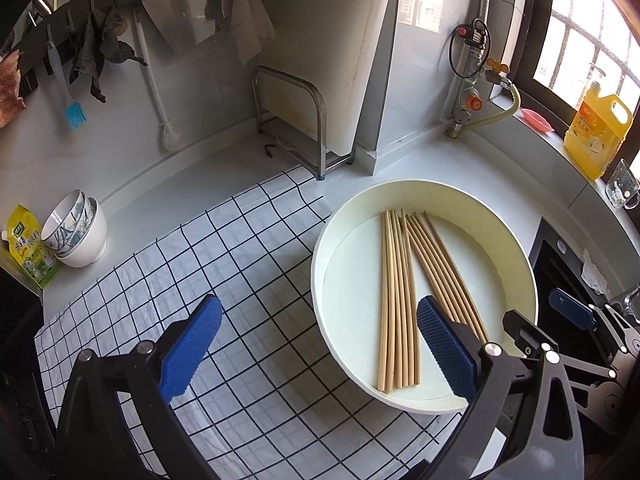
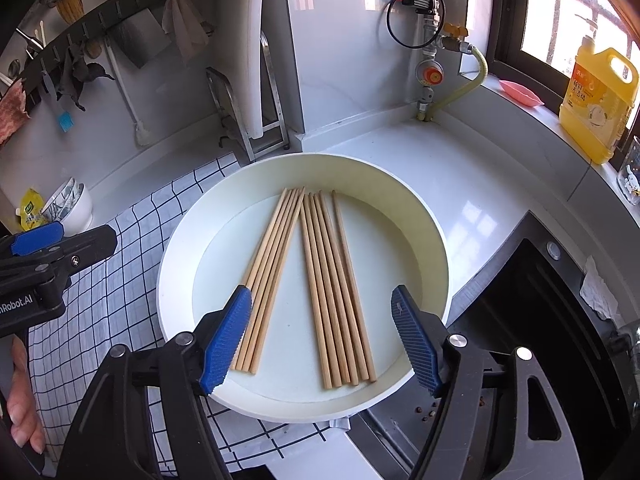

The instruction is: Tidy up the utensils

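Several wooden chopsticks (image 2: 320, 276) lie in two fanned bundles inside a round white tray (image 2: 432, 224) on the counter. They also show in the left wrist view (image 1: 400, 300), in the tray (image 1: 320, 248). My right gripper (image 2: 322, 314) is open and empty, hovering over the near ends of the chopsticks, blue fingers either side of them. My left gripper (image 1: 318, 324) is open and empty, above the tray's left rim and the checked cloth. The right gripper also shows at the right edge of the left wrist view (image 1: 536, 320).
A white checked cloth (image 1: 180, 260) lies under the tray's left side. Stacked bowls (image 1: 76, 232) and a yellow-green pouch (image 1: 26, 248) stand at left. A metal rack (image 1: 296, 120) stands behind. A yellow detergent jug (image 2: 596, 100) sits on the sill. A black stove (image 2: 540, 320) lies right.
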A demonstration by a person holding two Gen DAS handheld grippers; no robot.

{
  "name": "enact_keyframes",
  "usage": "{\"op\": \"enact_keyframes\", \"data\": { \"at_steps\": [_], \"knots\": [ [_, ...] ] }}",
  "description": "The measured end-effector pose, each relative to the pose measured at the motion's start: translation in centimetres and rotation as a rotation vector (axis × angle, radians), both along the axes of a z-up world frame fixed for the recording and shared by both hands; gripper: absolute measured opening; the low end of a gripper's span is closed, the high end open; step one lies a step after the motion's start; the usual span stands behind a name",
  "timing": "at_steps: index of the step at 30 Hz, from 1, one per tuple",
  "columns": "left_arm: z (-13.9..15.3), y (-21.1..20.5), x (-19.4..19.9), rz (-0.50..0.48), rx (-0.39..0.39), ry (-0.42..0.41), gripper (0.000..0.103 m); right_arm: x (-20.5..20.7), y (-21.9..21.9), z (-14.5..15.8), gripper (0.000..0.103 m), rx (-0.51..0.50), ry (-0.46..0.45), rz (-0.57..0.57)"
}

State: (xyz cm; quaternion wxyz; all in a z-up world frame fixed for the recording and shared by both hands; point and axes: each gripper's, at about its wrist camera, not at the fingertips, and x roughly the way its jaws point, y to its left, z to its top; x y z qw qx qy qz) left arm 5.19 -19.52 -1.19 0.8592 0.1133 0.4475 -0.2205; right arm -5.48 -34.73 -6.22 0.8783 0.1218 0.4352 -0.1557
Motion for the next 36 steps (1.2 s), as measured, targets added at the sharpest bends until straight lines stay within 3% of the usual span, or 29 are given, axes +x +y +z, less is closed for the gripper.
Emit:
{"op": "enact_keyframes", "data": {
  "at_steps": [36],
  "knots": [
    [0.0, 0.1, -1.2, -0.006, 0.018, 0.019, 0.096, -1.2, 0.7, 0.6, 0.069, -0.017, 0.005, 0.004]
  ]
}}
